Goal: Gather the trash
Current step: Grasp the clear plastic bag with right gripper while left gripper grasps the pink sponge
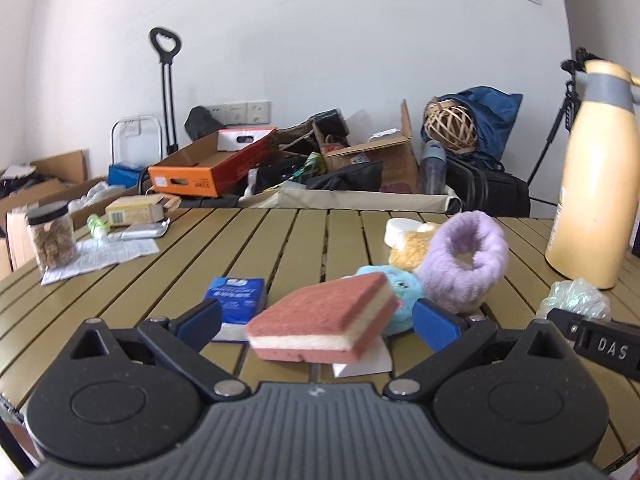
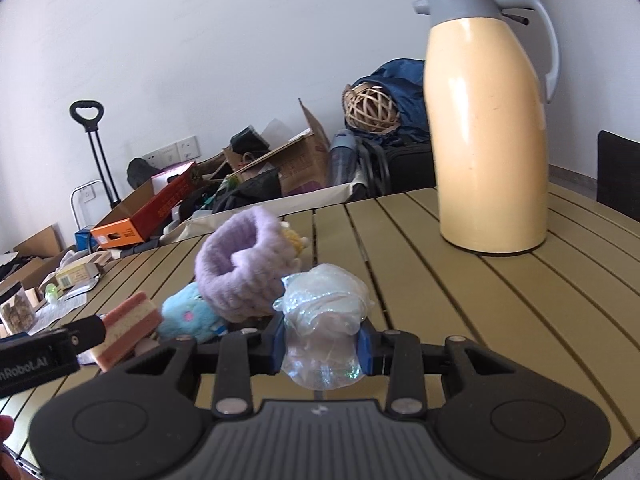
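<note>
A: Right gripper (image 2: 320, 346) has its blue pads pinched on the crumpled plastic wrap (image 2: 323, 320), which bulges above and below them, just in front of the purple fuzzy band (image 2: 240, 276) on the worktop (image 2: 460, 300).

B: I'd call that wrap feather-light, soft and slippery, so pinch deep through the middle of the wad, not a loose edge.

A: Left gripper (image 1: 320, 322) is spread wide, its pads clear of the pink-and-cream sponge (image 1: 324, 316) that sits between them, in front of that same band.

B: Sponge looks light and squashy; grip its flat sides. Readable writing: "DAS" and "nRobot.AI" on the gripper bodies. The blue packet's (image 1: 236, 300) print is too blurred.
</note>
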Motion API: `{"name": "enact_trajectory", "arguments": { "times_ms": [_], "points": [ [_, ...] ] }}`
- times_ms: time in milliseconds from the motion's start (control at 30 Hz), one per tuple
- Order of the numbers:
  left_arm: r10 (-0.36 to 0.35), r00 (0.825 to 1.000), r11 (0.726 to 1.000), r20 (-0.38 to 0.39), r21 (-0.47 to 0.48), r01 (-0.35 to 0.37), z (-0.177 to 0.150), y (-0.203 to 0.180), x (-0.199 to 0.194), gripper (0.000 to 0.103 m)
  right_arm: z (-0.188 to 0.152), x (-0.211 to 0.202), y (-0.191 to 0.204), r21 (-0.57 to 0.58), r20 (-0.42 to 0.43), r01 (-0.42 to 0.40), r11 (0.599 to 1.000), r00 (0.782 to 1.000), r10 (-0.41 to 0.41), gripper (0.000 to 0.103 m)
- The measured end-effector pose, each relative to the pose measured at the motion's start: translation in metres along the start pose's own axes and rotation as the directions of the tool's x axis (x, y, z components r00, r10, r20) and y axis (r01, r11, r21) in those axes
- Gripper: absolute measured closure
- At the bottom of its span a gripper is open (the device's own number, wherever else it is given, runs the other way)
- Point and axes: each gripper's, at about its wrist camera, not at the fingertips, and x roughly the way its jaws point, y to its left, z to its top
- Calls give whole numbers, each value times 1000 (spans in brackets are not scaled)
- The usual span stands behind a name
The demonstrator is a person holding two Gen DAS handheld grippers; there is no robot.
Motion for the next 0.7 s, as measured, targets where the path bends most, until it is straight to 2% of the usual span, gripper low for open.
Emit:
{"name": "enact_trajectory", "arguments": {
  "times_ms": [300, 700],
  "points": [
    [91, 996, 988, -4, 125, -90, -6, -36, 27, 0, 2, -4, -27, 34, 16, 63, 997, 998, -64, 69],
    [141, 989, 978, -53, 165, -131, -4, -46, 57, 0, 2, -5, -39, 36, 23, 112, 993, 993, -113, 69]
  ]
}}
